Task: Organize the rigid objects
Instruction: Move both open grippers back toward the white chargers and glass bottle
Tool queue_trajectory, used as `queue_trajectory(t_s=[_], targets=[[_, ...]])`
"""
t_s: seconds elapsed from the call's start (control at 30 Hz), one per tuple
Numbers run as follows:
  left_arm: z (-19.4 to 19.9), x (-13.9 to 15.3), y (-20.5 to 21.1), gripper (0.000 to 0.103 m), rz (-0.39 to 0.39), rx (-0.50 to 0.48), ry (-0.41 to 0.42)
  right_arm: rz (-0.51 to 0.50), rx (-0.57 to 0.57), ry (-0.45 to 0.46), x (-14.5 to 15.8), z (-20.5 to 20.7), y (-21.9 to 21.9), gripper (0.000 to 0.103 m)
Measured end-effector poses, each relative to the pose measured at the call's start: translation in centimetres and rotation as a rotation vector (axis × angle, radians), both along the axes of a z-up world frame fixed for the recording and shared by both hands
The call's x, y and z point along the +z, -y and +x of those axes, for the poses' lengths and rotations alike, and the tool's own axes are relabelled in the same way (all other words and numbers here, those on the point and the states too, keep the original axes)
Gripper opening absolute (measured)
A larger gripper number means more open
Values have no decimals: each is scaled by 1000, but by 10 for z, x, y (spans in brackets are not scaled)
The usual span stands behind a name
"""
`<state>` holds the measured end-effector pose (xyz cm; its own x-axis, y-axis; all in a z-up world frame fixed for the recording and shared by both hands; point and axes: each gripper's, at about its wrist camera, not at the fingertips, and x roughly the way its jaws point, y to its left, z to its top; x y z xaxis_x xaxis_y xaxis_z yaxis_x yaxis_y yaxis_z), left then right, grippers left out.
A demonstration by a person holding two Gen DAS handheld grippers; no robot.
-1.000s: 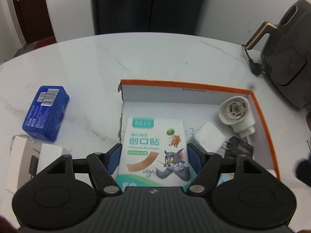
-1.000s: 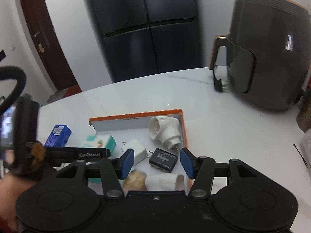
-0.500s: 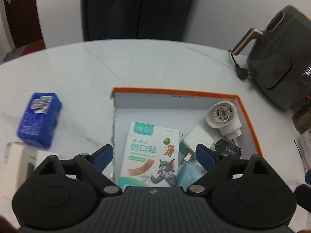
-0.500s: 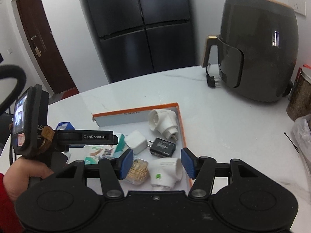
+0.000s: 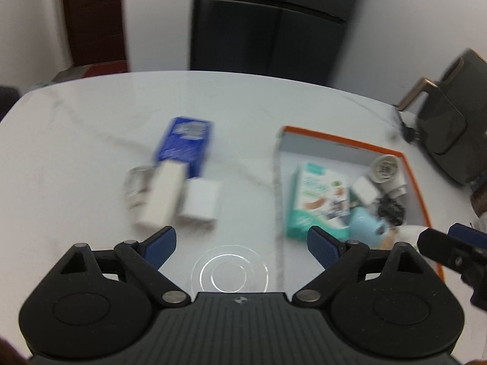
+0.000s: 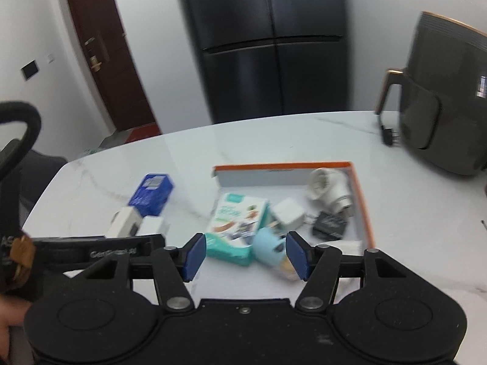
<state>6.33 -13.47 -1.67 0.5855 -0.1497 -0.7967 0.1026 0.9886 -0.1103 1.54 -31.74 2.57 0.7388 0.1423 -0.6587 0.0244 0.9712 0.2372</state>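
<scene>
With the bandage box (image 5: 319, 196) lying in the orange-rimmed tray (image 5: 341, 138), the empty left hand-held gripper (image 5: 240, 243) gapes over bare worktop (image 5: 91, 140), seemingly bound for the blue box (image 5: 185, 144) nearby, while the empty right hand-held gripper (image 6: 245, 257) is opening.

Orange-rimmed box (image 6: 360, 196) on table holds teal bandage packet (image 6: 236, 223) lying flat at its left side, white charger cube (image 6: 287, 214), white round adapter (image 6: 328, 188), black plug (image 6: 328, 226), light-blue item (image 6: 268, 245). Outside, left of box: blue carton (image 5: 185, 144), with two white boxes (image 5: 182, 199) just beside its near end, all blurred.
</scene>
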Motion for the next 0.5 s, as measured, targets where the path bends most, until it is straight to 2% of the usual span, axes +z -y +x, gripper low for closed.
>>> queue_trajectory(t_s=[0.27, 0.5], targets=[[-13, -1, -65, 95, 15, 145, -12, 13, 76, -6, 0, 0, -45, 71], [10, -15, -98, 95, 33, 234, -28, 8, 88, -17, -3, -1, -59, 73]])
